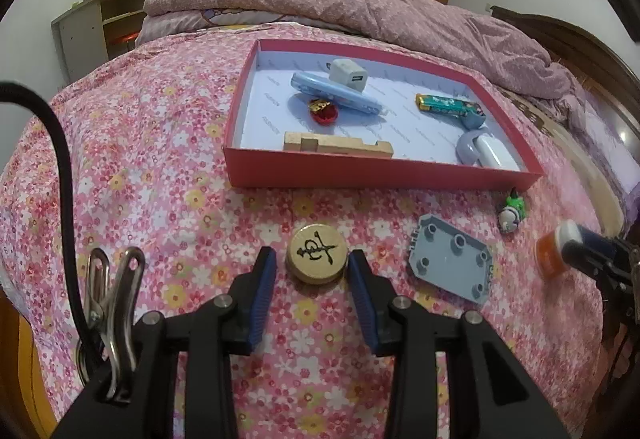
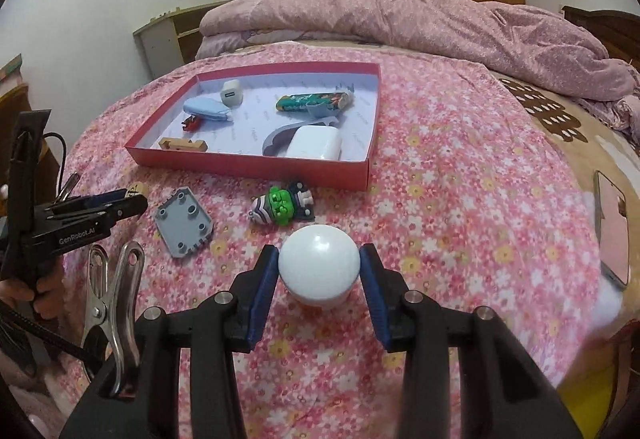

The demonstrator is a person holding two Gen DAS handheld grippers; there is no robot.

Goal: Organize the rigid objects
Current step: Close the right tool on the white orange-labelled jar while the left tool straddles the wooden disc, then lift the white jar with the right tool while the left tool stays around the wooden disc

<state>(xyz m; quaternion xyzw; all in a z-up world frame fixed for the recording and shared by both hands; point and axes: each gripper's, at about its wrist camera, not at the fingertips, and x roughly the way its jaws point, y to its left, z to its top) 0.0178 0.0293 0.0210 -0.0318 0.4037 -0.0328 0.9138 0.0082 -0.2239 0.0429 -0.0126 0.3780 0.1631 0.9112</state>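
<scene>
Nearby, grey plate (image 2: 185, 222) and green figure (image 2: 283, 206) lie before red box (image 2: 256, 168).

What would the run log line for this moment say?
left gripper: shut on wooden disc | right gripper: shut on white-capped jar | grey plate, green figure: on bedspread, outside red box

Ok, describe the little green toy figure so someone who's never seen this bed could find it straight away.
Find the red box on the flowered bedspread. On the bedspread outside the box's near wall lies the toy figure, on its side. It's the only bright green thing there, unlike the flat grey plate beside it.
</scene>
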